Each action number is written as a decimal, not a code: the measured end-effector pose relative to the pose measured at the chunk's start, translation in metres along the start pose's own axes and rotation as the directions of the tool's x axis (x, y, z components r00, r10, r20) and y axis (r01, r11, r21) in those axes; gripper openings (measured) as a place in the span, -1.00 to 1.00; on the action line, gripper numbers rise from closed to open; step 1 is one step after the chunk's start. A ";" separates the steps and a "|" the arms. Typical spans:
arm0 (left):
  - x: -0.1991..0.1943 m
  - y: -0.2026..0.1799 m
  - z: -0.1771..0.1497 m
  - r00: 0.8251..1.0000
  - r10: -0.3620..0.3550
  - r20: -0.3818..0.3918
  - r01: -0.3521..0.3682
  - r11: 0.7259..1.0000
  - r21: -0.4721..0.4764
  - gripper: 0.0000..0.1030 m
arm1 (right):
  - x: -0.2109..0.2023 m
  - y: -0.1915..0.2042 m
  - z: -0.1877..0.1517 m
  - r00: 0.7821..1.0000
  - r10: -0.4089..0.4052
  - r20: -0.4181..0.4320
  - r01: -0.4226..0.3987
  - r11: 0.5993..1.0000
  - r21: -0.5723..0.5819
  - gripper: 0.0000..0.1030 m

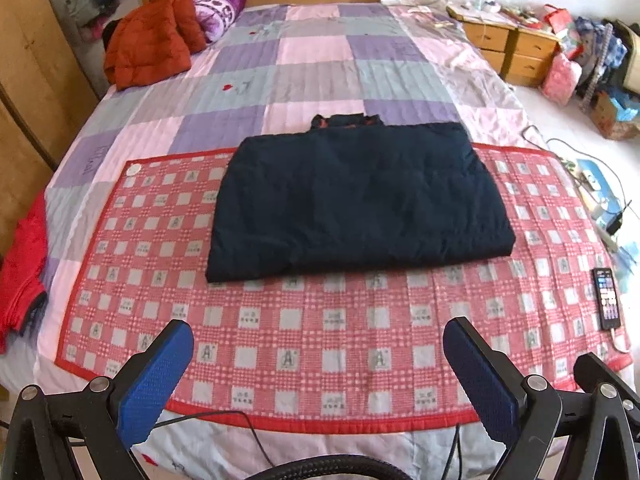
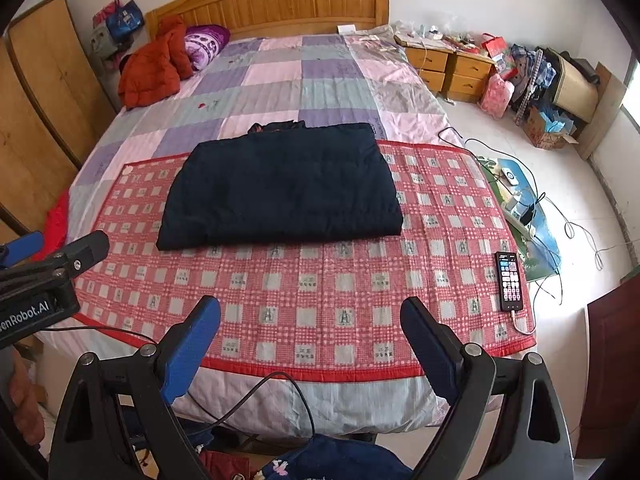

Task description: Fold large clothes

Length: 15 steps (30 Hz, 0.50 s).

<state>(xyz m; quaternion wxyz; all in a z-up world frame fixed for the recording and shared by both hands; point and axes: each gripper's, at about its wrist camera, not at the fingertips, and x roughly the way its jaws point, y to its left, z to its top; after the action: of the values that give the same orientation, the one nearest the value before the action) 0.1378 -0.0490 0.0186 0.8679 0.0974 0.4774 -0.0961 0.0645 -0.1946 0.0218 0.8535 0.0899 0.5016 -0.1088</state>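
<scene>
Phone [image 2: 508, 281] on red checked mat [image 2: 304, 300]; orange jacket [image 2: 154, 66] by wooden headboard [image 2: 280, 4]; nightstands [image 2: 448, 66] right.

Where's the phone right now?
In both views the phone lies screen-up at the right edge of the red checked mat, right of the folded dark jacket.

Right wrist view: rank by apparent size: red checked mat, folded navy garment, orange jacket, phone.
1. red checked mat
2. folded navy garment
3. orange jacket, though it lies farther from the camera, so its true size is unsure
4. phone
</scene>
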 end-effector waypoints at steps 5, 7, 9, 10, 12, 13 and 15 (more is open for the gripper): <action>0.002 -0.003 -0.001 1.000 -0.002 -0.007 0.002 1.000 0.012 0.99 | 0.002 0.002 -0.001 1.000 0.001 -0.005 -0.001 1.000 -0.003 0.82; 0.003 -0.005 -0.001 1.000 -0.001 -0.012 0.001 1.000 0.013 0.99 | 0.003 0.004 -0.001 1.000 0.008 -0.008 -0.008 1.000 -0.010 0.82; 0.003 -0.006 -0.003 1.000 0.001 -0.013 -0.001 1.000 0.016 0.99 | 0.003 0.005 -0.003 1.000 0.010 -0.007 -0.010 1.000 -0.017 0.82; 0.003 -0.006 -0.003 1.000 0.000 -0.015 0.000 1.000 0.016 0.99 | 0.003 0.005 -0.004 1.000 0.013 -0.008 -0.013 1.000 -0.019 0.82; 0.004 -0.007 -0.004 1.000 -0.006 -0.022 0.006 1.000 0.017 0.99 | 0.003 0.005 -0.005 1.000 0.016 -0.008 -0.017 1.000 -0.021 0.82; 0.003 -0.008 -0.005 1.000 -0.005 -0.023 0.006 1.000 0.019 0.99 | 0.002 0.004 -0.006 1.000 0.017 -0.009 -0.017 1.000 -0.021 0.82; 0.002 -0.008 -0.007 1.000 -0.009 -0.021 0.010 1.000 0.021 0.99 | 0.002 0.005 -0.005 1.000 0.016 -0.006 -0.017 1.000 -0.021 0.82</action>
<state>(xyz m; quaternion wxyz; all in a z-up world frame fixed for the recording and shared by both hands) 0.1311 -0.0547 0.0131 0.8615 0.1052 0.4857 -0.1042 0.0624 -0.1889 0.0175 0.8539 0.0854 0.5043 -0.0963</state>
